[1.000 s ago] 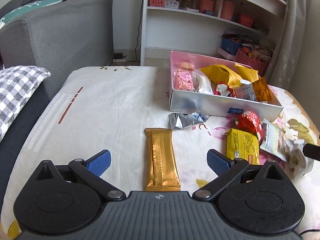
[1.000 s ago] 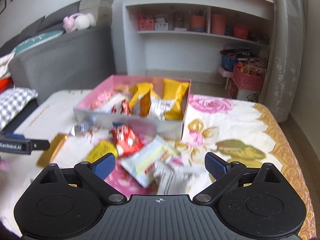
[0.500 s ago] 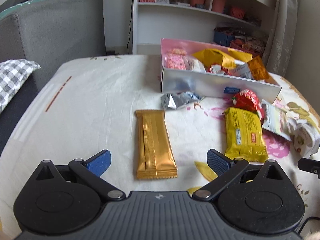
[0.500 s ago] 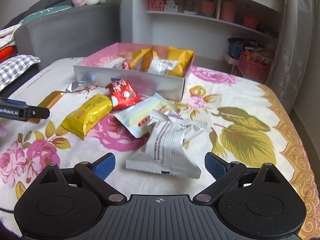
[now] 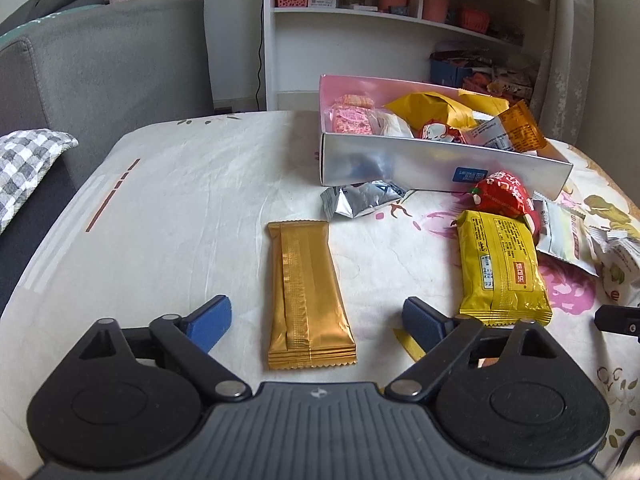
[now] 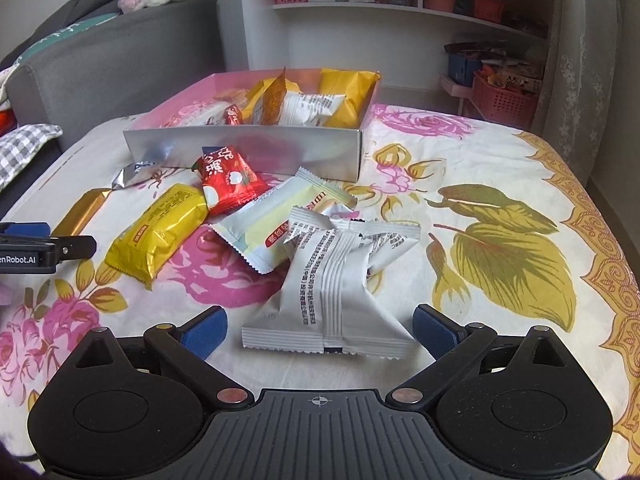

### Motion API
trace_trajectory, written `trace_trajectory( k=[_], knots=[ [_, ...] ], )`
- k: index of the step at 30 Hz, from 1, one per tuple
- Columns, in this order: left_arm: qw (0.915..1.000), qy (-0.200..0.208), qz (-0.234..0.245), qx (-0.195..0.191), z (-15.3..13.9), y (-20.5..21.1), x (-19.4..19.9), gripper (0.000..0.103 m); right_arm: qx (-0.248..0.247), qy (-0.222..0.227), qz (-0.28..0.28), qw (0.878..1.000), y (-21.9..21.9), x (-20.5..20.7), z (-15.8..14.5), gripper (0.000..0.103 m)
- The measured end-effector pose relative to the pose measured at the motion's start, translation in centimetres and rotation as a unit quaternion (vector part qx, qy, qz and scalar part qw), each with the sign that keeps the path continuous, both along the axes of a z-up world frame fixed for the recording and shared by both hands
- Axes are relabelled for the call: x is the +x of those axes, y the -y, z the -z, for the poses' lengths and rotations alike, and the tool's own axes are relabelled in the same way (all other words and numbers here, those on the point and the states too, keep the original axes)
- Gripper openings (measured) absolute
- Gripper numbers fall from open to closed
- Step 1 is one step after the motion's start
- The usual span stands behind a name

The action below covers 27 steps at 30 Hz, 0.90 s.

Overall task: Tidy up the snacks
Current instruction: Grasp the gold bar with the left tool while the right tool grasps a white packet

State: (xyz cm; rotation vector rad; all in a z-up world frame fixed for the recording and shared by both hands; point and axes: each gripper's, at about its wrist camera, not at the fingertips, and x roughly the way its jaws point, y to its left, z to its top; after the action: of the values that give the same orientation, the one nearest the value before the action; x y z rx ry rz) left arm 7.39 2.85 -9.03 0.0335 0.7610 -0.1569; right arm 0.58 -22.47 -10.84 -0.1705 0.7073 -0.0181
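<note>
A long gold snack bar (image 5: pixel 306 292) lies flat on the floral cloth between the blue pads of my left gripper (image 5: pixel 316 308). Its jaws are closing, and neither pad touches the bar. A crumpled white packet (image 6: pixel 332 288) lies between the fingers of my right gripper (image 6: pixel 320 314), which is open with its pads clear of the packet. Loose on the cloth are a yellow packet (image 5: pixel 500 268), a red packet (image 5: pixel 504 196), a silver packet (image 5: pixel 360 198) and a pale green-and-white packet (image 6: pixel 280 220). Behind them stands the pink-lined box (image 5: pixel 400 164), holding several snacks.
A grey sofa (image 5: pixel 112 68) and a checked pillow (image 5: pixel 28 160) are at the left. White shelves (image 5: pixel 400 20) stand behind the box, with a pink basket (image 6: pixel 504 100) on the floor at the right. The left gripper's finger (image 6: pixel 40 246) shows at the left edge of the right wrist view.
Both grippers have sunk toward the cloth and come closer to the snacks. The left jaws have narrowed around the gold bar. The white packet now lies between the right fingers.
</note>
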Motion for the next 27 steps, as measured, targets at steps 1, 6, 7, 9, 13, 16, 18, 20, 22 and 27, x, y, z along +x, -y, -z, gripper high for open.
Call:
trace_trajectory(
  k=[1,6,7,9,13,16,18,20,22,27],
  knots=[
    [1.0000,0.002,0.002,0.001,-0.1,0.0,0.0,0.083,-0.001,0.001,0.000,1.000,0.0,0.0,0.0,0.100],
    [0.9999,0.006,0.010,0.001,-0.3,0.3,0.1,0.067,-0.004,0.007,-0.002,1.000,0.0,0.1,-0.2,0.100],
    [0.9999,0.006,0.012,-0.001,-0.4,0.3,0.1,0.062,-0.004,0.009,-0.002,1.000,0.1,0.1,-0.2,0.100],
    [0.9999,0.006,0.015,-0.002,-0.4,0.4,0.1,0.057,-0.003,0.012,0.000,1.000,0.1,0.1,-0.3,0.100],
    [0.9999,0.007,0.015,0.000,-0.5,0.4,0.2,0.046,0.001,0.017,0.003,1.000,0.4,0.2,-0.5,0.099],
    [1.0000,0.005,0.007,-0.002,-0.6,0.2,0.4,0.039,0.005,0.018,0.005,1.000,0.5,0.4,-0.7,0.098],
    [1.0000,0.001,0.000,-0.007,-0.7,0.0,0.6,0.035,0.007,0.020,0.006,1.000,0.5,0.4,-0.8,0.098],
    [0.9999,-0.002,-0.005,-0.012,-0.8,-0.2,0.7,0.032,0.008,0.021,0.007,1.000,0.5,0.4,-0.9,0.096],
    [0.9999,-0.004,-0.008,-0.015,-0.8,-0.3,0.8,0.032,0.008,0.022,0.007,1.000,0.4,0.5,-1.0,0.094],
    [0.9998,-0.007,-0.008,-0.016,-1.0,-0.3,0.7,0.029,0.008,0.021,0.013,1.000,0.5,0.6,-1.2,0.082]
  ],
)
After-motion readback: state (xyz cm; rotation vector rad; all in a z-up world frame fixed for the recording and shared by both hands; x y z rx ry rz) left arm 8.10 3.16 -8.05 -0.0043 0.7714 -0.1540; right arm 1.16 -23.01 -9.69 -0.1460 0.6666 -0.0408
